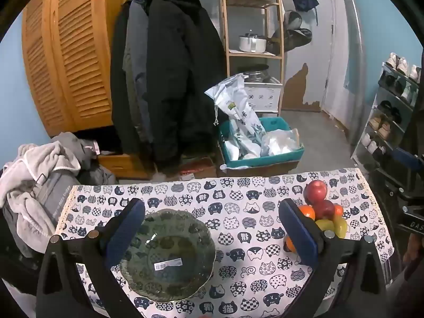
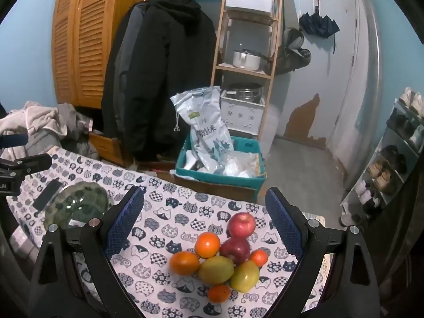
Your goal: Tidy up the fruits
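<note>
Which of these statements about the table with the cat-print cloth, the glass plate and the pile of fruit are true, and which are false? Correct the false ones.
1. The glass plate already holds fruit. False: no fruit lies on it; only a white sticker shows.
2. The fruit pile lies on the cat-print cloth. True.
3. The right gripper is shut on an apple. False: its jaws stand open, gripping nothing.
4. The left gripper has open jaws above the plate. True.
5. A dark coat hangs behind the table. True.
</note>
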The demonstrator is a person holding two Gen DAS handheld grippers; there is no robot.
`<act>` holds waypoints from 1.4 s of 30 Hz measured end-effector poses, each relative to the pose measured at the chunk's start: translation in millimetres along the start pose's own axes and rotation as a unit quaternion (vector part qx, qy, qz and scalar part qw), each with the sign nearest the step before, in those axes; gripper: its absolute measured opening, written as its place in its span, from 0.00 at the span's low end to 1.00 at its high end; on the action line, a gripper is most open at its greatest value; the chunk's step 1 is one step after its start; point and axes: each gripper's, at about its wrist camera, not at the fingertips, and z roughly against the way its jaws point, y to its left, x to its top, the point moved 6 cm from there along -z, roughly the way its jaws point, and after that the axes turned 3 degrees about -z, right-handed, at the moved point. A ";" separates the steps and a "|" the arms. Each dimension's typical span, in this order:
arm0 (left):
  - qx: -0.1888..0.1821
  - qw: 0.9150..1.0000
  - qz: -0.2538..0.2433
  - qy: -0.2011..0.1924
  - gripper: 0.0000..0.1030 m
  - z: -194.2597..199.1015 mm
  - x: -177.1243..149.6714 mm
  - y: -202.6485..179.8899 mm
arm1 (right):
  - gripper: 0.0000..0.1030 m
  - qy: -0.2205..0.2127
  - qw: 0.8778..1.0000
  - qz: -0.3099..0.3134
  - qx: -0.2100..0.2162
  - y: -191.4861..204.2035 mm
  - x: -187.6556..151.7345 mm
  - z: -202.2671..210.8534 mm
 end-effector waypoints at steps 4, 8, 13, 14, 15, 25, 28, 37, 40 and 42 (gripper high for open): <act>-0.003 1.000 -0.002 -0.002 0.99 -2.6 0.8 0.6 | 0.89 0.000 1.000 -0.002 0.003 -0.8 0.3 -0.5; -0.003 1.000 -0.005 -0.006 0.99 0.0 0.0 -5.4 | 0.89 -0.001 1.000 0.000 0.006 -0.4 -0.1 -0.1; -0.005 1.000 -0.004 -0.005 0.99 -3.9 2.1 -2.6 | 0.89 0.002 1.000 0.002 0.000 -4.7 -4.6 -2.6; -0.006 1.000 -0.004 -0.005 0.99 -5.1 2.3 -2.4 | 0.89 0.002 1.000 0.003 0.000 -5.1 -5.4 -2.6; -0.006 1.000 -0.003 -0.004 0.99 -6.4 2.5 -2.0 | 0.89 0.002 1.000 0.003 -0.001 -5.7 -6.3 -2.4; -0.009 1.000 -0.006 -0.008 0.99 2.8 0.7 -0.9 | 0.89 0.005 1.000 0.004 -0.002 1.0 -5.9 -2.7; -0.008 1.000 -0.006 -0.007 0.99 2.7 1.3 -0.6 | 0.89 0.006 1.000 0.003 -0.001 2.1 -9.3 -3.7; -0.010 1.000 -0.004 -0.009 0.99 3.1 1.1 -0.5 | 0.89 0.008 1.000 0.004 -0.001 4.6 -8.5 -4.6; -0.010 1.000 -0.003 -0.009 0.99 3.3 0.9 -0.9 | 0.89 0.009 1.000 0.004 -0.002 2.1 -8.2 -3.9; -0.010 1.000 -0.002 -0.009 0.99 4.1 0.7 -1.1 | 0.89 0.009 1.000 0.004 -0.001 2.2 -8.8 -4.0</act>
